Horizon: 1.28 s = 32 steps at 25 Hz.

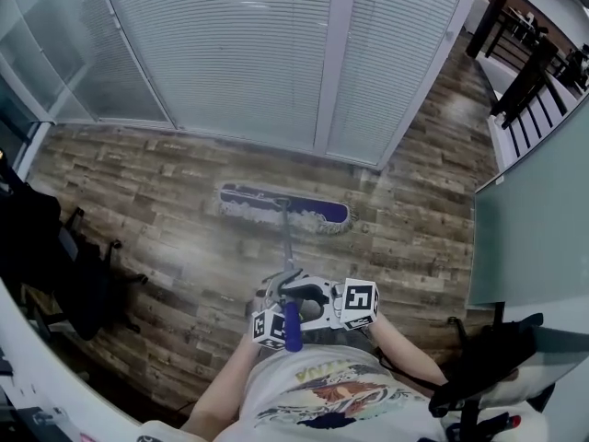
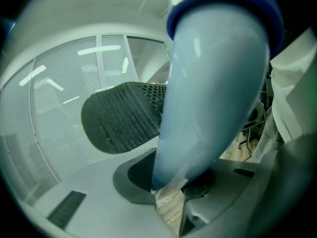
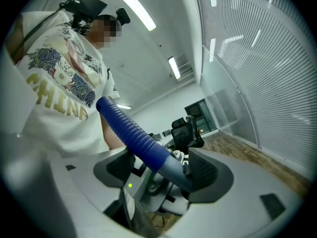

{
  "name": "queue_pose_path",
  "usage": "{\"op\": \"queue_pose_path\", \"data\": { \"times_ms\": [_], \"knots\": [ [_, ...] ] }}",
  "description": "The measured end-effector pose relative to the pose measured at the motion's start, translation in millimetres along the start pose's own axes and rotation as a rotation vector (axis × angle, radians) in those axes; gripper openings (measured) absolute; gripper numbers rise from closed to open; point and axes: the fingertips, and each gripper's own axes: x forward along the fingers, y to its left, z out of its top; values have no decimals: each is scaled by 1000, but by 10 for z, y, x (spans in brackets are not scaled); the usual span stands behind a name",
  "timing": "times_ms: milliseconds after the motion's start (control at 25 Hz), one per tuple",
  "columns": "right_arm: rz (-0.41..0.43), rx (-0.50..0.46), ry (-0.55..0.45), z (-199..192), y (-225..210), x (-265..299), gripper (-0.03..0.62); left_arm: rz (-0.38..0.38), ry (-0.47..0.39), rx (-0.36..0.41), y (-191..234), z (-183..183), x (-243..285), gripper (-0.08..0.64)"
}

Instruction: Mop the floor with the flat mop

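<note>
1. Nearest the head camera is the person's white printed T-shirt (image 1: 322, 394), with both forearms reaching forward from it.
2. Just ahead of the shirt, the left gripper (image 1: 279, 323) and right gripper (image 1: 308, 295) sit close together on the mop handle (image 1: 293, 325), their marker cubes facing up on either side of it.
3. The left gripper (image 2: 171, 182) is clamped on the handle. In its own view the pale, rounded handle (image 2: 213, 83) fills the frame and runs down between the two jaws, which press on it from both sides.
4. A dark ribbed pad (image 2: 124, 118) shows beyond the handle in that view. It is probably a jaw of the other gripper, though the wide-angle distortion leaves this unsure.
5. The right gripper (image 3: 158, 170) is likewise closed on the handle. Its jaws meet the grey shaft just below the blue ribbed grip (image 3: 131, 130), which slants up towards the person's shirt (image 3: 59, 88).
6. The flat mop stands in front of the person. Its thin shaft (image 1: 288, 242) runs from the grippers to the mop head (image 1: 285, 205).
7. The mop head lies flat on the wood-plank floor (image 1: 166, 210), crosswise to the person and near the foot of the glass partition with blinds (image 1: 239, 53).
8. Black office chairs (image 1: 83, 284) stand at the left edge, well apart from the mop, and another black chair (image 1: 497, 357) is at the lower right.
</note>
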Motion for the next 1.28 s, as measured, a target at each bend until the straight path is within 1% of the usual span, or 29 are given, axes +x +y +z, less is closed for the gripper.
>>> {"op": "queue_pose_path", "data": {
  "times_ms": [120, 280, 480, 600, 720, 880, 960, 1040, 1160, 1200, 1280],
  "knots": [
    [-2, -6, -3, 36, -302, -13, 321, -11, -1, 12, 210, -69, 205, 77],
    [4, -8, -6, 182, -792, -37, 321, -14, 3, 28, 611, -121, 536, 77],
    [25, 3, -10, 387, -1488, -186, 321, -28, 30, 52, 1115, -151, 1087, 78],
    [34, 6, -18, 574, -2003, -324, 322, -33, 45, 61, 1492, -152, 1506, 78],
    [38, 9, -31, 828, -2566, -476, 322, -26, 48, 41, 1949, -108, 1956, 78],
    [63, 6, -23, 1105, -3252, -707, 322, -4, 55, 18, 2483, -38, 2548, 78],
    [68, 0, -27, 1253, -3543, -786, 322, 6, 53, 7, 2727, 1, 2764, 78],
    [58, -15, -30, 1448, -3823, -839, 321, 27, 38, -23, 3004, 90, 2910, 78],
    [73, -25, -19, 1634, -4086, -862, 318, 65, 37, -75, 3296, 166, 3009, 78],
    [84, -21, -16, 1645, -4108, -855, 318, 69, 46, -80, 3324, 156, 3011, 78],
    [102, -9, -13, 1617, -4079, -830, 318, 63, 67, -64, 3296, 115, 2982, 78]
  ]
}}
